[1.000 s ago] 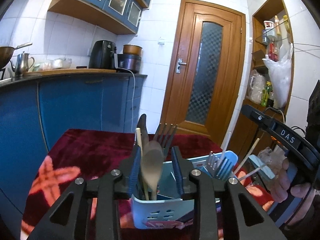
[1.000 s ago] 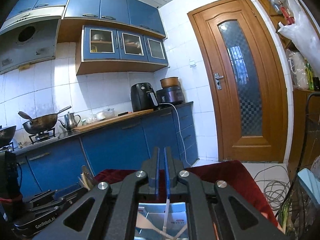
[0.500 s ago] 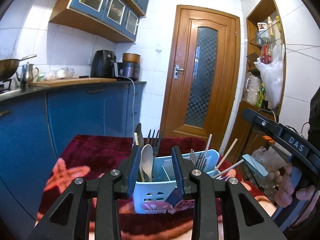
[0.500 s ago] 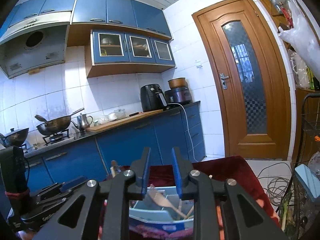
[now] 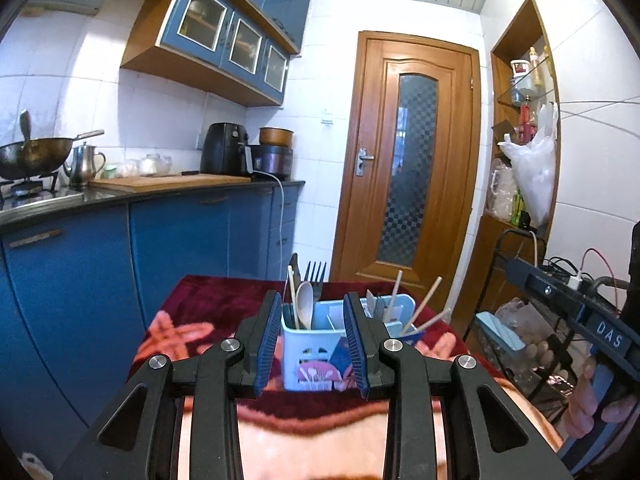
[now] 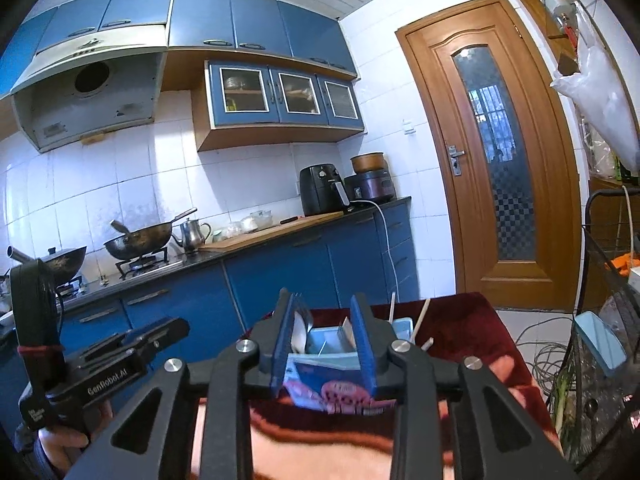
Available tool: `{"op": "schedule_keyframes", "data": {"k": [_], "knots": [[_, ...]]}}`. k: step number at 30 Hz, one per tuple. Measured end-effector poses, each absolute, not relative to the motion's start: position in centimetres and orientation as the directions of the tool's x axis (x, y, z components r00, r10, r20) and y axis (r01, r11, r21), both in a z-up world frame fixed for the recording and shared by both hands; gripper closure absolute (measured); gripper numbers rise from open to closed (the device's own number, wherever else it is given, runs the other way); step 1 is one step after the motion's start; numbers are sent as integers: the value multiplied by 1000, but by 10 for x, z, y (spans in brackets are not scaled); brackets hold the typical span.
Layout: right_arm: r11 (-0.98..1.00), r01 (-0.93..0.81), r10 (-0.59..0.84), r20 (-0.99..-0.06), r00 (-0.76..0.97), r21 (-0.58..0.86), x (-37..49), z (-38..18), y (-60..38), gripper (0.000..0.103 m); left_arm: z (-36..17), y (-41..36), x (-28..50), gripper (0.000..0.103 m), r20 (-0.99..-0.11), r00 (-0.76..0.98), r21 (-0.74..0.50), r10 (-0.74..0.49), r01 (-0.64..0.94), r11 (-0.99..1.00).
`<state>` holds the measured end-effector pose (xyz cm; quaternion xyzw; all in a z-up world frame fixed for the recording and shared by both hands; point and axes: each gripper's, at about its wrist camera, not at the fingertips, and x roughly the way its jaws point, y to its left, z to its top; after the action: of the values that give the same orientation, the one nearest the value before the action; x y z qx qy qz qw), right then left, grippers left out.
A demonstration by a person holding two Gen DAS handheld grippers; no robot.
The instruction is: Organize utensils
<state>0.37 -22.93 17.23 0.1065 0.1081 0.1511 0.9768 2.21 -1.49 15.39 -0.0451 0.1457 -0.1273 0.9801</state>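
A light blue utensil caddy (image 5: 308, 356) (image 6: 320, 361) stands on a table under a dark red patterned blanket (image 5: 216, 304). In it are a pale spoon (image 5: 305, 310), a dark fork (image 5: 317, 278) and several chopsticks (image 5: 425, 306). My left gripper (image 5: 311, 308) is open and held back from the caddy, with nothing between its fingers. The jaws of my right gripper (image 6: 321, 300) are opening and hold nothing; the caddy shows beyond them. A hand holds each gripper, and each one appears in the other's view: the right gripper (image 5: 592, 320), the left gripper (image 6: 120, 356).
Blue cabinets and a counter (image 5: 168, 188) run along the left, with a wok (image 5: 36, 156), a kettle (image 5: 84, 160) and an air fryer (image 5: 226, 148). A wooden door (image 5: 412, 168) stands behind the table. A wire rack (image 6: 600, 320) and cables stand at the right.
Both grippers have drawn back from the caddy and risen a little, so it looks smaller and farther off. The right jaws have gone from shut to parted. The left jaws kept their width.
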Motion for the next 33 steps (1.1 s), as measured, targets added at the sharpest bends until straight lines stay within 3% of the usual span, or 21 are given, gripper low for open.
{"op": "schedule_keyframes", "data": {"k": [15, 22, 29, 33], "knots": [[954, -232, 277, -268, 923, 188, -43, 116, -221, 64, 105, -20, -19, 70, -312, 926, -87, -215, 197, 976], [971, -187, 227, -317, 921, 152, -41, 76, -221, 61, 70, -24, -6, 62, -367, 910, -98, -193, 169, 981], [979, -161, 193, -334, 923, 122, -36, 48, -222, 39, 38, -22, 4, 43, -395, 911, -85, -120, 94, 992], [985, -142, 166, -330, 929, 96, -32, 40, -219, 30, 30, -24, 8, 40, -412, 908, -61, -80, 60, 996]]}}
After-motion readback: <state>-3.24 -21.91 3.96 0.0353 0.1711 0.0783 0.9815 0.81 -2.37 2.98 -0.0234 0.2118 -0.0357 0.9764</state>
